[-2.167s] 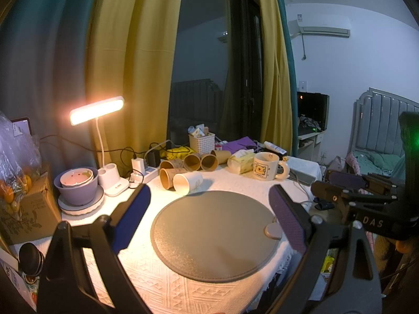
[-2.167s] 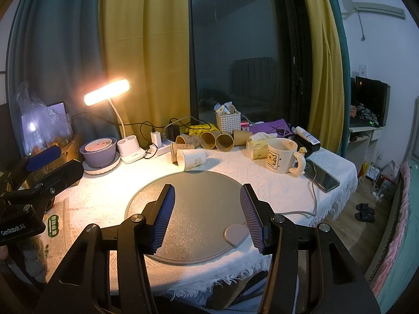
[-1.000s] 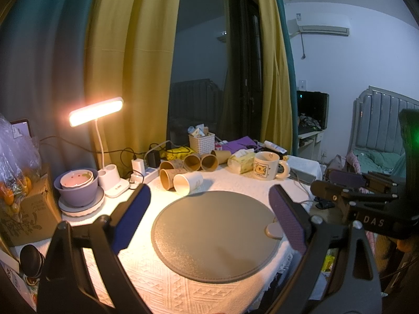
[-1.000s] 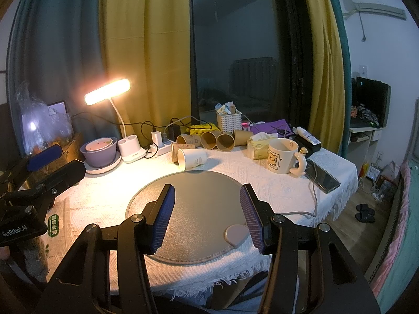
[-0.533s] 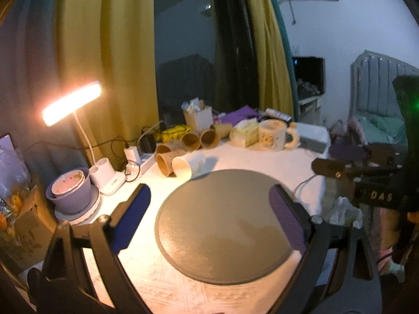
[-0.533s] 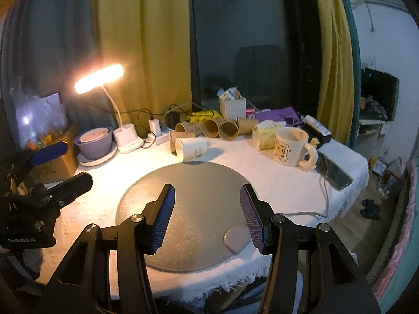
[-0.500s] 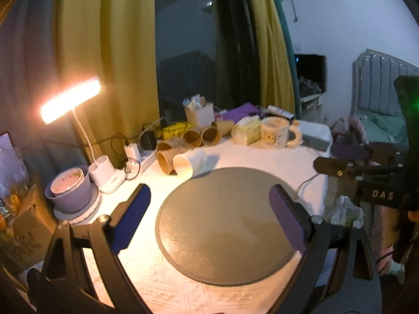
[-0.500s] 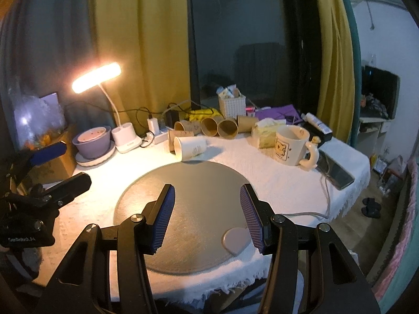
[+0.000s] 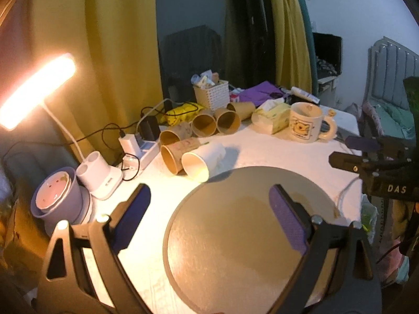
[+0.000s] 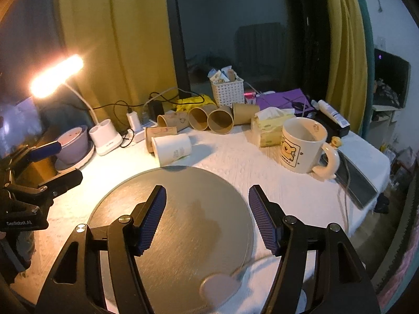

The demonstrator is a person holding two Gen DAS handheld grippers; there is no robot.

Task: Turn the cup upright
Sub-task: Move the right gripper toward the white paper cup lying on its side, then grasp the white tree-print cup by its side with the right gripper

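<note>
Tools both hover released, empty, above the round mat (image 10: 188,209): left tool (image 9: 209,206), right tool (image 10: 207,214), aimed toward the white cup (image 10: 171,148) lying sideways beyond.

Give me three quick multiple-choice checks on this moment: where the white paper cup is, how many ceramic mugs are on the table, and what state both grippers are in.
1. Where does the white paper cup lie?
A. On the round grey mat
B. On the tablecloth just beyond the mat's far edge
C. Inside the white basket

2. How many ceramic mugs with a handle stand on the table?
A. One
B. Two
C. Three

3. What state are the two grippers in?
A. Both shut on cups
B. Left shut, right open
C. Both open, holding nothing

Answers:
1. B: the cup lies on its side off the round grey mat, beside a brown paper cup.
2. A: only the cartoon-print mug shows, upright at the right.
3. C: the left gripper and the right gripper have their jaws spread over the mat with nothing between them.
</note>
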